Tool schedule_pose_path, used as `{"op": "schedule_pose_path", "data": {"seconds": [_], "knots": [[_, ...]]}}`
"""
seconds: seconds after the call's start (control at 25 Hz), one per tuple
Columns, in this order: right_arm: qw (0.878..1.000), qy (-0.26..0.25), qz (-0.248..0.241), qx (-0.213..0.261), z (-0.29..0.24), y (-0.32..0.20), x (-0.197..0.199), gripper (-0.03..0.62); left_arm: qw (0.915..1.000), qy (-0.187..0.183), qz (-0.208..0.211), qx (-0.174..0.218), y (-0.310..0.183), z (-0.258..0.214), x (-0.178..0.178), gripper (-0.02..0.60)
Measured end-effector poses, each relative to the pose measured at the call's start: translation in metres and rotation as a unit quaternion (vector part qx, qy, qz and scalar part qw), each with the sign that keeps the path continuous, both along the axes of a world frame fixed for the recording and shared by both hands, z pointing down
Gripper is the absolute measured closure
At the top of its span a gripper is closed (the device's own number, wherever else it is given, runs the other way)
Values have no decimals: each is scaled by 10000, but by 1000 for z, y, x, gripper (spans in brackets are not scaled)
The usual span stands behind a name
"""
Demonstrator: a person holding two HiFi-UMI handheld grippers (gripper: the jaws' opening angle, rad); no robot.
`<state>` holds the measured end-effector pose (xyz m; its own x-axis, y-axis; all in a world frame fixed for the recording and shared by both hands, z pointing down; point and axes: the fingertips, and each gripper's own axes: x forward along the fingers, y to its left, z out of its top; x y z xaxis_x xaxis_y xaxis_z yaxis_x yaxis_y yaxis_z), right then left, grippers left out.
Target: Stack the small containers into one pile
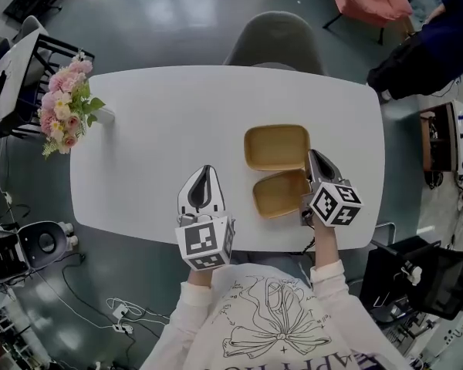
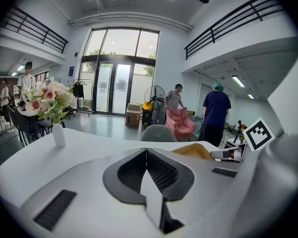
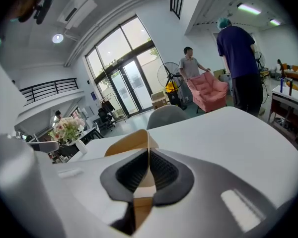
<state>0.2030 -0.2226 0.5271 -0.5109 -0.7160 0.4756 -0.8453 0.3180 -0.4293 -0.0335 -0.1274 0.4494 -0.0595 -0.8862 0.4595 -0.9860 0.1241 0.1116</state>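
right hand-held gripper (image 1: 312, 160) on near container (image 1: 278, 193) rim

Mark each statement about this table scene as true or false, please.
1. The right tool is closed on the rim of the nearer tan container. True.
2. The two containers are already stacked in one pile. False: the farther tan container lies beside the nearer one on the table.
3. The left tool holds a container. False: its jaws are together with nothing between them.
4. A vase of flowers stands near the table's left end. True.
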Motion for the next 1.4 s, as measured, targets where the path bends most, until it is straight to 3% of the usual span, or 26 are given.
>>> {"op": "schedule_pose_path", "data": {"seconds": [0.24,0.68,1.4], "knots": [[9998,-133,-18,159,-26,26,2,569,9997,29,170,145,11,-11,5,575],[9999,-110,-27,-38,-33,67,32,569,9984,129,481,269,24,-20,25,575],[9953,190,-583,-746,2,114,51,569,9965,147,814,104,35,-8,59,575]]}}
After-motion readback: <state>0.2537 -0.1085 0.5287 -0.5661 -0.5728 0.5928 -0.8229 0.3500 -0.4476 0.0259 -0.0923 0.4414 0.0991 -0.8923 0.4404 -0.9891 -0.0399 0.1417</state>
